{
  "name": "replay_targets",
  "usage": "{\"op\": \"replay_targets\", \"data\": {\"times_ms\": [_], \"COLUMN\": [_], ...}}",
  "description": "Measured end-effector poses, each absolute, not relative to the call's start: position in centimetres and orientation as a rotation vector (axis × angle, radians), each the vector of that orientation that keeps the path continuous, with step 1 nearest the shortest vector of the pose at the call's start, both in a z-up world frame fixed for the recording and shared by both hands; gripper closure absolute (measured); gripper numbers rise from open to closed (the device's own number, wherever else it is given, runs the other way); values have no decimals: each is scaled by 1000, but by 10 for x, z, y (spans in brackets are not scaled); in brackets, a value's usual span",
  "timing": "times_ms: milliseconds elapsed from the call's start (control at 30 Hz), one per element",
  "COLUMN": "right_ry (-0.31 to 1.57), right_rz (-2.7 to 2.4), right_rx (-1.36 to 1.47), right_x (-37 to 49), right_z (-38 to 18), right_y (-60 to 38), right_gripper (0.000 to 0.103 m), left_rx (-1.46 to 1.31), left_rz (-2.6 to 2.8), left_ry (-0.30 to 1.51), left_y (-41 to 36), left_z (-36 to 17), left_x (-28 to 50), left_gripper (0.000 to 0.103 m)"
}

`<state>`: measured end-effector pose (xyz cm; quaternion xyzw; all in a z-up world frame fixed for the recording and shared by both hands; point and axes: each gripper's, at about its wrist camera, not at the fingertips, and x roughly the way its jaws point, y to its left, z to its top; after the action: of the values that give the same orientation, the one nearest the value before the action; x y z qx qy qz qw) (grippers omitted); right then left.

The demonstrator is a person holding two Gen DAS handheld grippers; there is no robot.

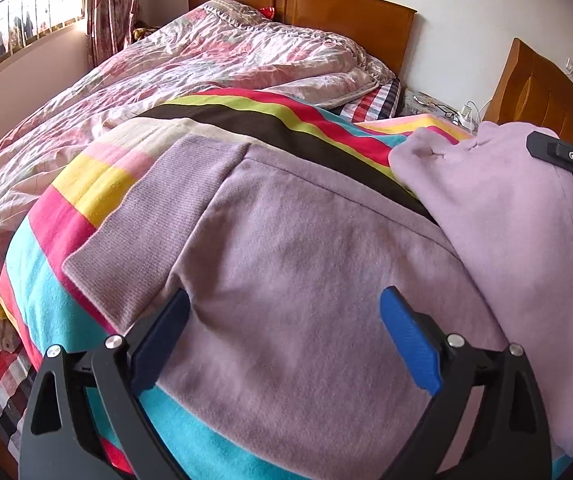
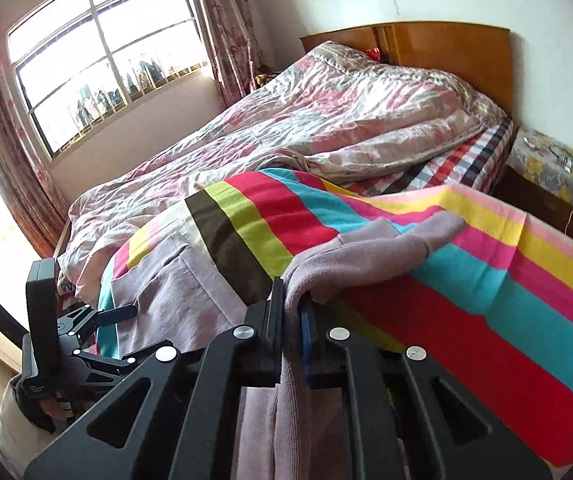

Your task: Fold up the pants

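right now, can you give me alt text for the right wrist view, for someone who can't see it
The right gripper is shut on a bunched fold of lilac pants, which trail across a striped blanket on a bed. At the left edge the left gripper stands open over the flat part of the pants, with a floral quilt, wooden headboard and window behind.

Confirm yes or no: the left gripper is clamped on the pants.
No: the left gripper stands wide open over the flat pants, pinching nothing.
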<state>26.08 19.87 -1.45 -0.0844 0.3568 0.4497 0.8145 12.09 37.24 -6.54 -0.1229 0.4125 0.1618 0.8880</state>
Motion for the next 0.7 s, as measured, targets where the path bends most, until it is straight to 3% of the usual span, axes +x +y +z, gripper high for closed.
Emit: {"op": "replay_targets", "data": {"times_ms": [133, 233, 300, 333, 367, 433, 700], "right_ry": [624, 575, 596, 605, 615, 644, 700], "right_rz": [1072, 1175, 1237, 1253, 1272, 1308, 1232], "right_rx": [-455, -701, -856, -904, -919, -884, -585], "right_x": [188, 128, 95, 84, 78, 74, 105], "right_z": [-10, -38, -70, -85, -96, -104, -55], "right_y": [259, 299, 312, 314, 312, 300, 197], "right_gripper": [94, 93, 89, 80, 63, 52, 52], "left_rx": [-323, -395, -429, -438, -442, -433, -206], "left_rz": [412, 500, 546, 558, 566, 560, 255], "left_ry": [814, 779, 755, 748, 745, 743, 740], "left_y": [397, 422, 436, 440, 443, 444, 361], "left_z": [-54, -46, -39, -36, -34, -30, -12], "left_x": [75, 37, 16, 8, 2, -2, 54], "left_gripper": [3, 3, 3, 3, 3, 3, 3]}}
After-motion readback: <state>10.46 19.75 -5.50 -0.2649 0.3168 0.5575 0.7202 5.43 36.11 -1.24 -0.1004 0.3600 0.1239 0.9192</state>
